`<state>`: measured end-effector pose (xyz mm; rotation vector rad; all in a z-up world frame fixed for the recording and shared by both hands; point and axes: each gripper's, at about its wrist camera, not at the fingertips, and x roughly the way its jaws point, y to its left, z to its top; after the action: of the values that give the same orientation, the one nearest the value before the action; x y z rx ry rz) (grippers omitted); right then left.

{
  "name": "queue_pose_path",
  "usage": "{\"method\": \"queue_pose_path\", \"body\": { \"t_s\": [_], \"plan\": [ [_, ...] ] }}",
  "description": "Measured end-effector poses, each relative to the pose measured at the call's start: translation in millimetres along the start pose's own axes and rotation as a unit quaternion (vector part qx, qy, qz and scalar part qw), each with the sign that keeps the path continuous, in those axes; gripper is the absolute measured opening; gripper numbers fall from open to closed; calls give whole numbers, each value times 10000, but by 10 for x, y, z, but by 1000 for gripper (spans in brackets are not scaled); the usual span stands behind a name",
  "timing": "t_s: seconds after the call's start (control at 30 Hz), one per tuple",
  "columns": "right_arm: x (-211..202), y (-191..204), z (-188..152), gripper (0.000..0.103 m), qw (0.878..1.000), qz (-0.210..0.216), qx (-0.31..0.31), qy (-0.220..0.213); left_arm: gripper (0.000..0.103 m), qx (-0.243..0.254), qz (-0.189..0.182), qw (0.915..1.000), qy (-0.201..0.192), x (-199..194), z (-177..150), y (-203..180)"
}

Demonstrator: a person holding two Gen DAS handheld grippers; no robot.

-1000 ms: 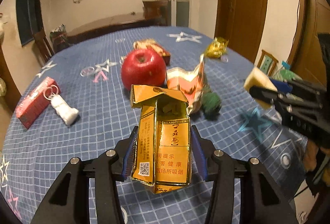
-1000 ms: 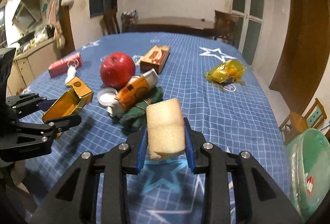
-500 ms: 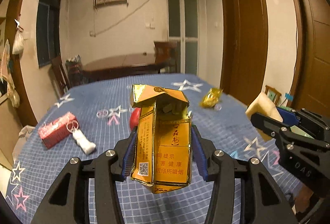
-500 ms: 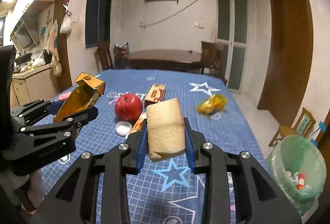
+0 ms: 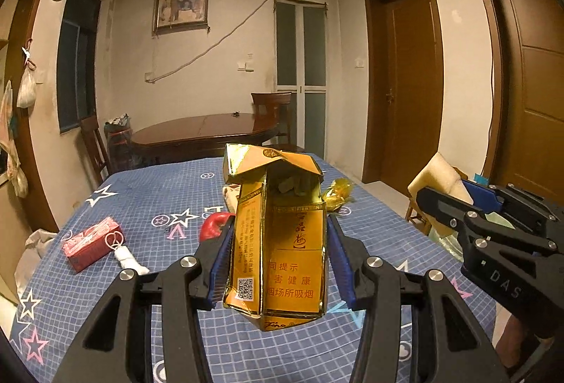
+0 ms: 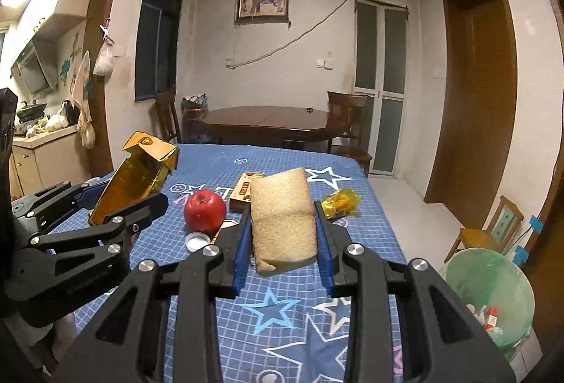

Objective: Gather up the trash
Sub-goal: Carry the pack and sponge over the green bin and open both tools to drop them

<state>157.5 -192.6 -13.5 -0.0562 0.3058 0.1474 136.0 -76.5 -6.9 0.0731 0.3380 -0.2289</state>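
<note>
My left gripper (image 5: 280, 235) is shut on an open yellow cigarette pack (image 5: 282, 242) and holds it up above the blue star-patterned table (image 5: 158, 206). It also shows at the left of the right wrist view (image 6: 137, 178). My right gripper (image 6: 282, 224) is shut on a beige sponge piece (image 6: 283, 217), raised over the table; the sponge also shows at the right of the left wrist view (image 5: 437, 178). A green-lined trash bin (image 6: 493, 291) with trash inside stands on the floor to the right of the table.
On the table lie a red apple (image 6: 205, 209), a white cap (image 6: 198, 237), a flat snack box (image 6: 243, 189), a yellow wrapper (image 6: 340, 203), a red pack (image 5: 92, 243) and a white keyring item (image 5: 127, 257). A small chair (image 6: 490, 228) stands by the bin.
Both grippers have risen and tilted up with their loads, so the table sits lower and farther in view. The trash bin has come into the right wrist view.
</note>
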Motion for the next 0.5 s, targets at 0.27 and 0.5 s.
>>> {"method": "queue_pose_path", "body": {
  "t_s": [0.27,0.5],
  "plan": [
    [-44,-190,16,30,9999,-90,130,16,51,43,-162,9999,32,47,102,-251],
    [-21,-437,-15,30,9993,-212,245,195,51,83,-362,9992,174,253,161,-468]
  ]
}}
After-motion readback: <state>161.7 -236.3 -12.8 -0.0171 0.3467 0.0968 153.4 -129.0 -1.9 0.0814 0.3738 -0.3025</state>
